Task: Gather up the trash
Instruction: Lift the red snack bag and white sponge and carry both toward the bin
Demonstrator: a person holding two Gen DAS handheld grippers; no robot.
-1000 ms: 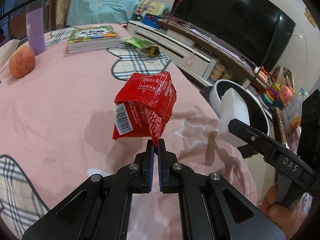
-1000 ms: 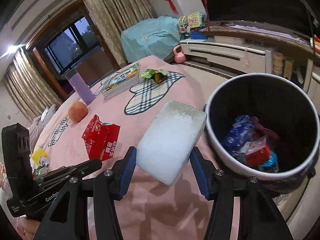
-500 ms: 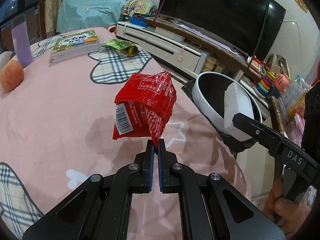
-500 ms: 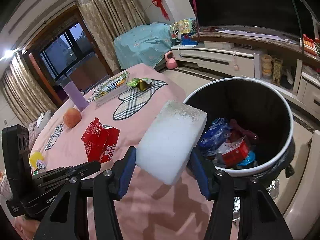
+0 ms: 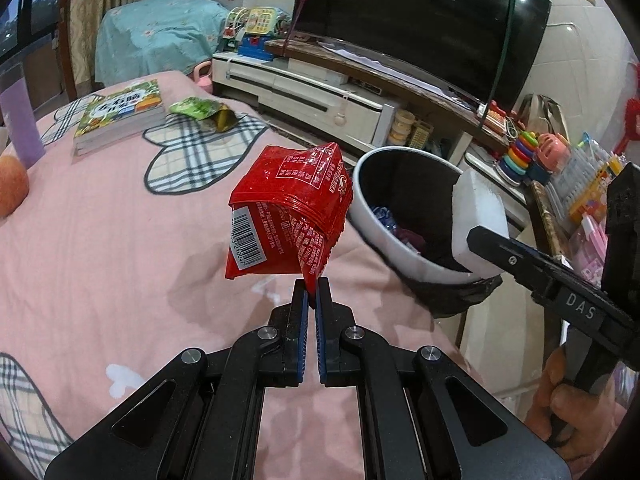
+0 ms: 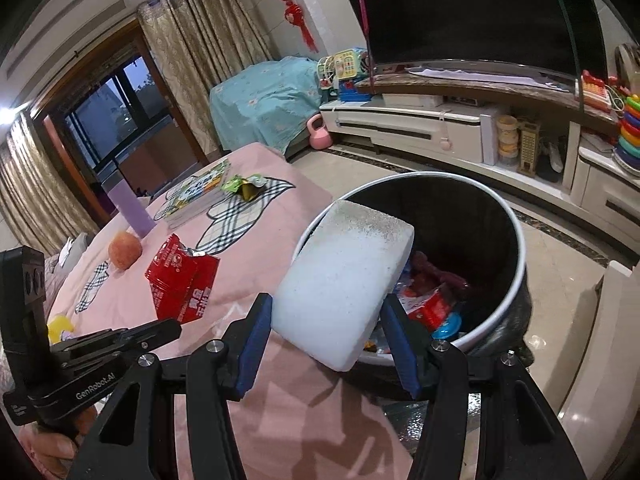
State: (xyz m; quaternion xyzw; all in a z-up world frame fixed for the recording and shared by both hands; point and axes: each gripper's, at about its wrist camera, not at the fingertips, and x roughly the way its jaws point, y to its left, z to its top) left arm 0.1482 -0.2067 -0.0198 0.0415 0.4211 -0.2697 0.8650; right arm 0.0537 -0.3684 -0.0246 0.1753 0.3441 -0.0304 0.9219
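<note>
My left gripper (image 5: pixel 311 292) is shut on a red snack wrapper (image 5: pixel 288 220) and holds it above the pink table, just left of the trash bin (image 5: pixel 376 232). The wrapper also shows in the right wrist view (image 6: pixel 182 280). My right gripper (image 6: pixel 326 320) is shut on a white foam block (image 6: pixel 344 284) and holds it over the near rim of the round trash bin (image 6: pixel 516 272). The block also shows in the left wrist view (image 5: pixel 476 224), above the bin's right side. The bin holds several wrappers (image 6: pixel 432 304).
On the pink tablecloth (image 5: pixel 100 248) lie a book (image 5: pixel 120 116), a green wrapper (image 5: pixel 200 112), an orange fruit (image 6: pixel 125 249) and a purple cup (image 6: pixel 134 214). A TV stand (image 6: pixel 440 128) with toys runs behind the bin. Bare floor (image 6: pixel 560 252) lies to the right.
Both grippers have moved toward the bin with their loads. The foam block is now over the bin's rim and the red wrapper is close beside the bin.
</note>
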